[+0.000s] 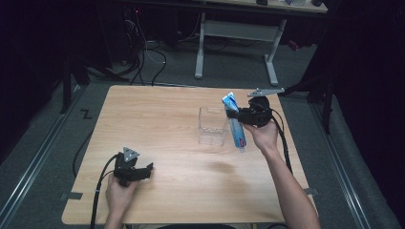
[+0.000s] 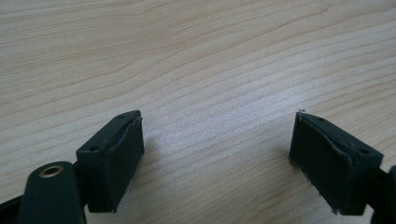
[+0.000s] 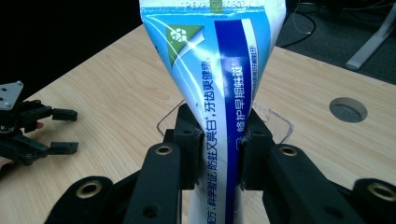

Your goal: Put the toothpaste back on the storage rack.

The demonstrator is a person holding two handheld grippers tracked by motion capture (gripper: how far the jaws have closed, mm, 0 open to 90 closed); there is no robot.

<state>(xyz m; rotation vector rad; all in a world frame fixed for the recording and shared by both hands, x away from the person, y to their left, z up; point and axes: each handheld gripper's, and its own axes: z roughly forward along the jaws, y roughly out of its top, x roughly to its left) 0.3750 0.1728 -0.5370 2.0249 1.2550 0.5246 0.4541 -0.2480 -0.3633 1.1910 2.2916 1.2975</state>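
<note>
A blue and white toothpaste tube (image 1: 240,138) hangs tilted over the right side of the wooden table (image 1: 157,109), its crimped end up. My right gripper (image 1: 235,116) is shut on it at mid-length; in the right gripper view both pads press the tube (image 3: 219,70). Just left of it stands a clear plastic box (image 1: 212,126), whose rim (image 3: 279,125) shows behind the tube. My left gripper (image 1: 147,171) rests low near the front left, open, with bare wood between its fingers (image 2: 217,126). It also appears far left in the right gripper view (image 3: 60,131).
A round cable hole (image 3: 348,109) is cut in the table top beyond the box. Behind the table stands another desk on white legs (image 1: 200,47), with cables on the floor (image 1: 148,57). Dark floor surrounds the table.
</note>
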